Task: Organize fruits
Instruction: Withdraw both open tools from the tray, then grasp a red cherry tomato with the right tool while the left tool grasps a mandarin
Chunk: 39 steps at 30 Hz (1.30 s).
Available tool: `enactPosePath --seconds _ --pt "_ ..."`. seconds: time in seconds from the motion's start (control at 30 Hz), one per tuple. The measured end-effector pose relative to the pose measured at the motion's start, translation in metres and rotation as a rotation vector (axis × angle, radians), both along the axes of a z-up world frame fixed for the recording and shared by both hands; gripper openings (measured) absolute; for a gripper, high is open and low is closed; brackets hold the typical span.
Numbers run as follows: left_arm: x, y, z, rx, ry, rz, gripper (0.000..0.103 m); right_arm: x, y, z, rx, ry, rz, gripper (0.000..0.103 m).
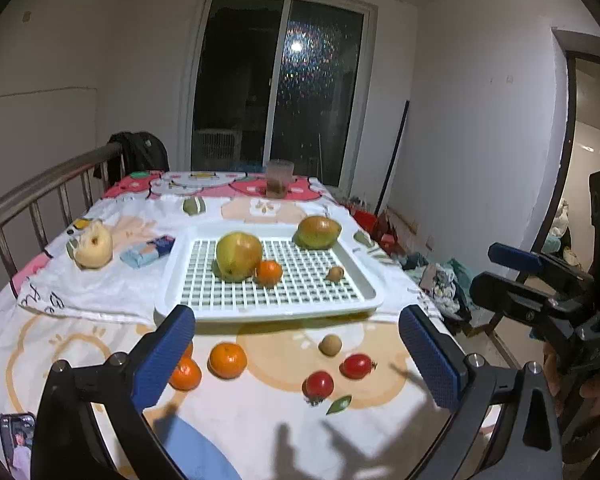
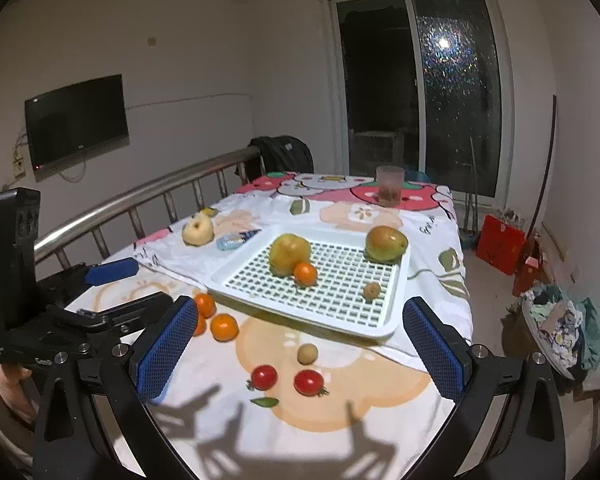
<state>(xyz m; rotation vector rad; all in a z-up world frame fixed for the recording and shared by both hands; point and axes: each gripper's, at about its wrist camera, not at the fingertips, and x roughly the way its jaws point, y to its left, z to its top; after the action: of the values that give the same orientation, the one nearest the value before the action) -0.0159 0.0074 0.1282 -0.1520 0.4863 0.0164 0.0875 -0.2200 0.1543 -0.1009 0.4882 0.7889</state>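
Left gripper [image 1: 296, 344] and right gripper [image 2: 300, 336]: jaws spread wide, holding nothing, above the table [image 1: 260, 424]. Nearest, two cherry tomatoes [image 1: 319, 385], a longan [image 1: 330, 345], three tangerines [image 1: 227, 360] loose on cloth. Beyond, white tray [image 1: 268, 311] carrying large fruit [image 1: 238, 256], tangerine, longan, mango [image 1: 317, 232].

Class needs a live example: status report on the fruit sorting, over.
Left gripper and right gripper open, empty, hovering. White tray holds four fruits; oranges, tomatoes, small brown fruit loose on cloth. Path clear.
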Motion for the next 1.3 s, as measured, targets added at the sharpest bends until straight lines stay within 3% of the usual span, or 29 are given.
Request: enactPosePath --seconds 0.57,0.87,1.07,1.23,1.3 --pt "0.016 0.012 -0.060 -0.002 0.219 0.003 0.103 0.026 -0.002 -0.050 -0.080 0.122 -0.010 0.103" --pt "0.016 0.039 -0.089 -0.057 0.304 0.054 0.103 0.035 0.014 -0.082 -0.136 0.209 0.038 0.101" --pt "0.026 0.062 -0.096 -0.101 0.328 0.109 0.099 0.043 0.025 -0.101 -0.186 0.263 0.062 0.089" --pt "0.043 0.072 -0.105 -0.085 0.372 0.143 0.083 0.052 0.033 -0.115 -0.222 0.311 0.073 0.074" --pt "0.048 0.076 -0.110 -0.088 0.384 0.155 0.080 0.054 0.035 -0.119 -0.231 0.323 0.075 0.073"
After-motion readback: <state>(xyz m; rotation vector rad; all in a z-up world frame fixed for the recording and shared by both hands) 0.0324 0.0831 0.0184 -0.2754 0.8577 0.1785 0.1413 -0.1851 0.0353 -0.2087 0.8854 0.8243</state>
